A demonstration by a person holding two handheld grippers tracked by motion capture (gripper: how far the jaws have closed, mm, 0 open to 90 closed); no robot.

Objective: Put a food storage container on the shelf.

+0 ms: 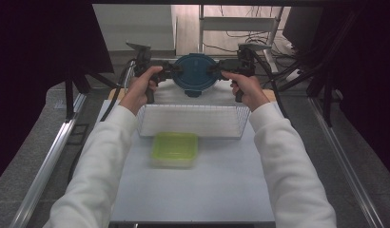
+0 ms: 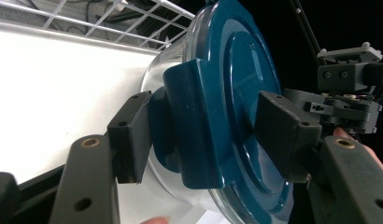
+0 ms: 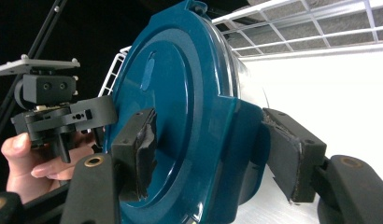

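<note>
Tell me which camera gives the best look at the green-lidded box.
The high view: the green-lidded box lies whole on the white table, just in front of the wire basket. Both gripper views look at the blue-lidded container instead.

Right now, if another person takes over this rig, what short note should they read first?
Left claw: shut on the blue-lidded container, at its side latch.
Right claw: shut on the opposite latch.
The container is held in the air, beyond the far edge of the white wire basket.
A green-lidded box sits on the table in front of the basket.
Done: container lifted with both claws.
Left: probably setting it down.
</note>
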